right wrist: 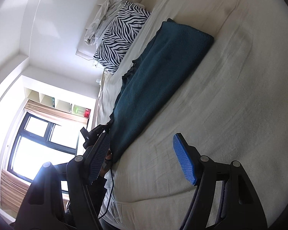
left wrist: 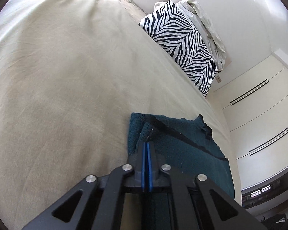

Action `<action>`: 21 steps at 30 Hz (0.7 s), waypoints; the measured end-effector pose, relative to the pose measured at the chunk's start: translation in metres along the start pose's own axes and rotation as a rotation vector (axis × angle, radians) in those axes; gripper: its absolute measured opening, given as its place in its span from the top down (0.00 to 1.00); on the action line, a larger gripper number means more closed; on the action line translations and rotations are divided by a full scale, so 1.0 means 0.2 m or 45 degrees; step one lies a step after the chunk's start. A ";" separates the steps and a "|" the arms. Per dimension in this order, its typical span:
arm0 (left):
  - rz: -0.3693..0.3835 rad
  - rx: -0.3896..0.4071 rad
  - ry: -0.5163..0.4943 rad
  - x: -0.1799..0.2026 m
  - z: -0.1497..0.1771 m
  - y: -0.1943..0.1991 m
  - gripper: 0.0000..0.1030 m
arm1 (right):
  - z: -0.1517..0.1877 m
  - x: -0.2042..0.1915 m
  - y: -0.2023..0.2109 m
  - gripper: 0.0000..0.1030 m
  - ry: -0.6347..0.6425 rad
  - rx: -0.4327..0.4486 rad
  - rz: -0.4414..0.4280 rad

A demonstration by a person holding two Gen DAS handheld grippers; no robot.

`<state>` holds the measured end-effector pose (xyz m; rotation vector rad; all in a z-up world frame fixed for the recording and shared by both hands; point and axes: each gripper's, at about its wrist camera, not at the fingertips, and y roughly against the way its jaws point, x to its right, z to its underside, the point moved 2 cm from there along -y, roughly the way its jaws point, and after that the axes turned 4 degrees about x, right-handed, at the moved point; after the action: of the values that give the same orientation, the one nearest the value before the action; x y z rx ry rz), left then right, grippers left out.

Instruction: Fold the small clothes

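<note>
A dark teal knitted garment [left wrist: 182,140] lies on a beige bed sheet [left wrist: 67,76]. My left gripper [left wrist: 147,143] is shut on a corner of the garment, with the blue pads pressed together on its black-trimmed edge. In the right wrist view the same garment [right wrist: 159,72] lies folded lengthwise, a long strip across the bed. My right gripper [right wrist: 142,157] is open and empty, hovering above the sheet [right wrist: 230,115] beside the garment's near end. The left gripper [right wrist: 97,132] shows there at the garment's near corner.
A zebra-striped pillow [left wrist: 182,44] and a crumpled white cloth [left wrist: 207,25] lie at the head of the bed. White wardrobe doors [left wrist: 259,115] stand beyond the bed edge. A bright window [right wrist: 38,143] and shelves [right wrist: 57,101] are at the left in the right wrist view.
</note>
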<state>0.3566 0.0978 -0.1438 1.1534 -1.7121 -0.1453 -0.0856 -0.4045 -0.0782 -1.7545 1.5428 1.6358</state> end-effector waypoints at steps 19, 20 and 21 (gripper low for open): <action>0.124 -0.273 0.133 0.07 0.43 0.28 0.27 | 0.11 -0.12 0.02 0.34 0.080 -0.077 -0.109; 0.137 -0.282 0.150 0.06 0.43 0.28 0.27 | 0.10 -0.14 0.01 0.34 0.084 -0.084 -0.123; 0.169 -0.295 0.187 0.05 0.43 0.26 0.27 | 0.09 -0.16 -0.01 0.34 0.090 -0.091 -0.138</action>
<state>0.2570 0.0839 -0.1467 0.8569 -1.5904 -0.1677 -0.0872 -0.3740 -0.0564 -1.9171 1.4080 1.6109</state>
